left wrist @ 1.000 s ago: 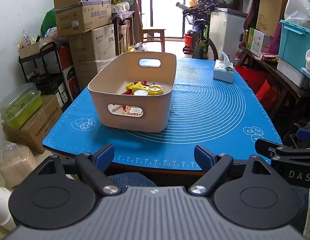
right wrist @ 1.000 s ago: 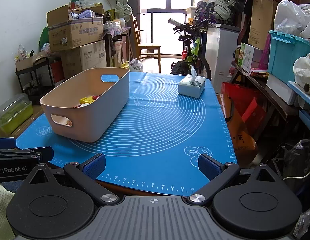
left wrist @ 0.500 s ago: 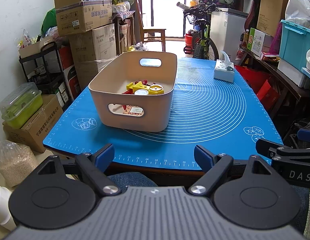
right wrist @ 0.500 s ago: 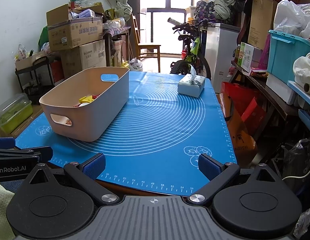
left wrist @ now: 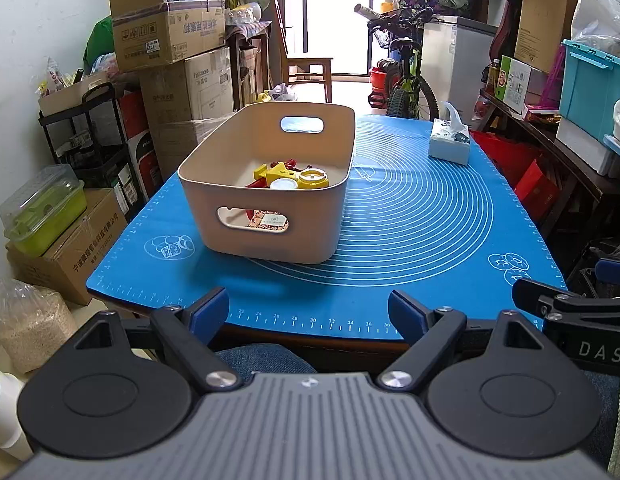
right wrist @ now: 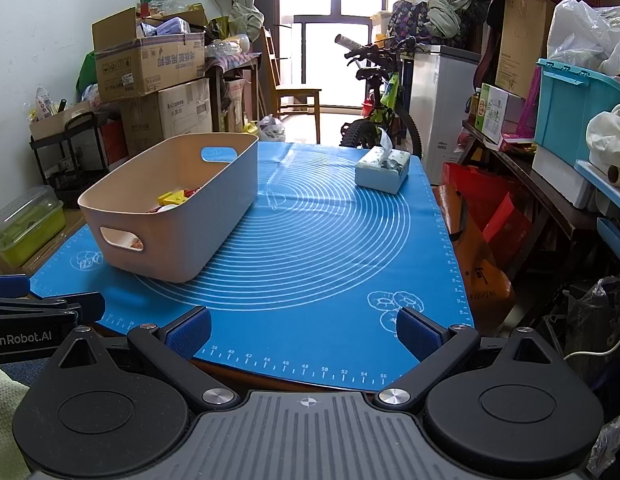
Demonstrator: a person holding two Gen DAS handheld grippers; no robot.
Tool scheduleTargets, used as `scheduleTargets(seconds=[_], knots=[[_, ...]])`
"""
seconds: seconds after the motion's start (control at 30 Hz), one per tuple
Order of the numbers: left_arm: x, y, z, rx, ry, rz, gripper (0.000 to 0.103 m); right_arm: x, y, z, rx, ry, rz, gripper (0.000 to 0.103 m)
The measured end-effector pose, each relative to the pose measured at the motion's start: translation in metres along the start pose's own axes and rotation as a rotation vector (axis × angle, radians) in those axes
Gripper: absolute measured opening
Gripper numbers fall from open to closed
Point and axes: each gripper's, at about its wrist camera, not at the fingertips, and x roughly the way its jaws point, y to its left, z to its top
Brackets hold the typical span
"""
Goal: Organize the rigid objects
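A beige plastic bin (left wrist: 269, 224) with handle cut-outs stands on the blue mat (left wrist: 410, 240) left of centre; it also shows in the right wrist view (right wrist: 213, 216). Inside lie yellow and red toy pieces (left wrist: 277, 172) and a round yellow-and-white lid (left wrist: 314, 178). My left gripper (left wrist: 309, 312) is open and empty, held at the table's near edge in front of the bin. My right gripper (right wrist: 303, 330) is open and empty, at the near edge to the right of the bin.
A tissue box (left wrist: 449, 144) sits on the mat at the far right, also in the right wrist view (right wrist: 382, 170). Cardboard boxes (left wrist: 165, 36) and a black shelf stand left of the table. A bicycle (right wrist: 384, 108) and crates stand behind and right.
Both views have shifted only very slightly; the bin and the grippers' openings look the same.
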Motion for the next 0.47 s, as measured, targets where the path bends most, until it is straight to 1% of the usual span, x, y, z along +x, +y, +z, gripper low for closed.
scheduleTargets(seconds=[0.47], knots=[[-0.0008,0.0010,-0.0003,0.001,0.001,0.001,0.087,-0.0001,-0.0007,0.0004,0.000,0.001,0.000,0.098]])
